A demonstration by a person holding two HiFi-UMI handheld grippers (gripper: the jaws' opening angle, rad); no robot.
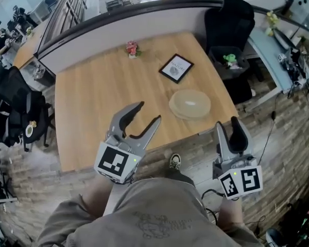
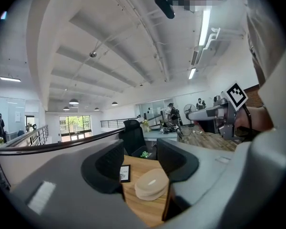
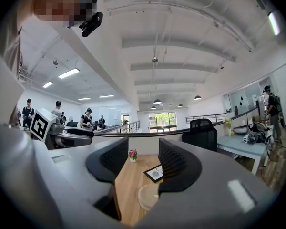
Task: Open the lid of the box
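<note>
Wooden surface (image 1: pixel 92 102) carries the round box (image 1: pixel 190 104), lid on, while left claw (image 1: pixel 149 112) and right claw (image 1: pixel 228 123) hang open, empty.

text: none legible | framed card (image 1: pixel 176 68): print too small

The head view looks steeply down from above the person onto the wooden table (image 1: pixel 92 96), with both grippers low in frame. The left gripper view rides the left gripper (image 1: pixel 149 112) over the table's front edge and faces across it, tilted up toward the ceiling. The right gripper view does likewise from the right gripper (image 1: pixel 228 123), just off that edge. All three share the tabletop, round box (image 1: pixel 189 103) and framed picture (image 1: pixel 176 67).
</note>
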